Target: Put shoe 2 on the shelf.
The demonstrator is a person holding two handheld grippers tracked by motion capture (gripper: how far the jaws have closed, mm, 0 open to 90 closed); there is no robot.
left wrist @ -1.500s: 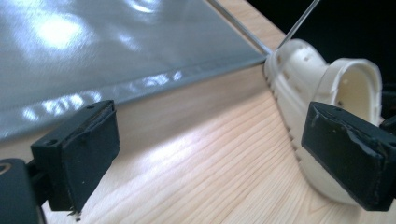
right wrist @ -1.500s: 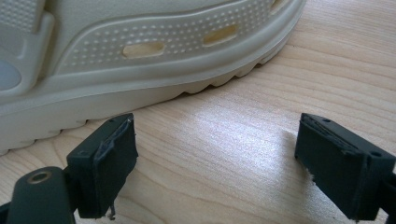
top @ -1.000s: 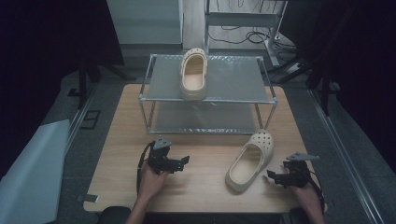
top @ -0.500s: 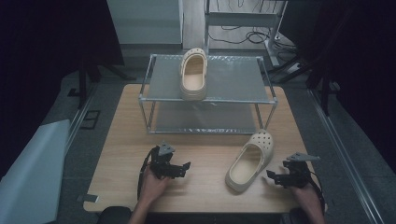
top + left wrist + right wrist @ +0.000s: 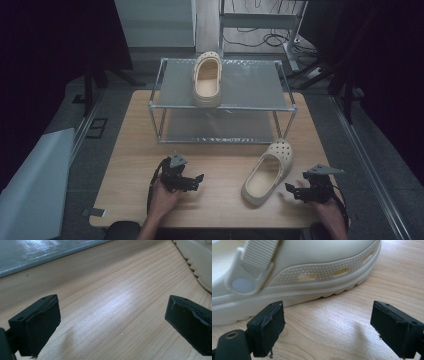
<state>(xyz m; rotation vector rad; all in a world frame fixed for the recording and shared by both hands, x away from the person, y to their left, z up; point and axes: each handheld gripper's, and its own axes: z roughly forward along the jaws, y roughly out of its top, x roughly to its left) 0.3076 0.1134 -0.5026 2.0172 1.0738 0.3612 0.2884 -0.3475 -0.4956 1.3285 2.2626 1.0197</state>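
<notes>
Clog: lies sole-down on the table in front of the rack, long axis diagonal, toe toward the rack's right leg, heel toward the person, presumably awaiting a lift beside its mate on the top shelf. Right gripper: just beside the heel, jaws spread, empty. Left gripper: apart, likewise spread and empty.

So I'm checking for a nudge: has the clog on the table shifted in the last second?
No. The clog on the table lies at the same angle, its toe just off the rack's front right leg, as before.
</notes>
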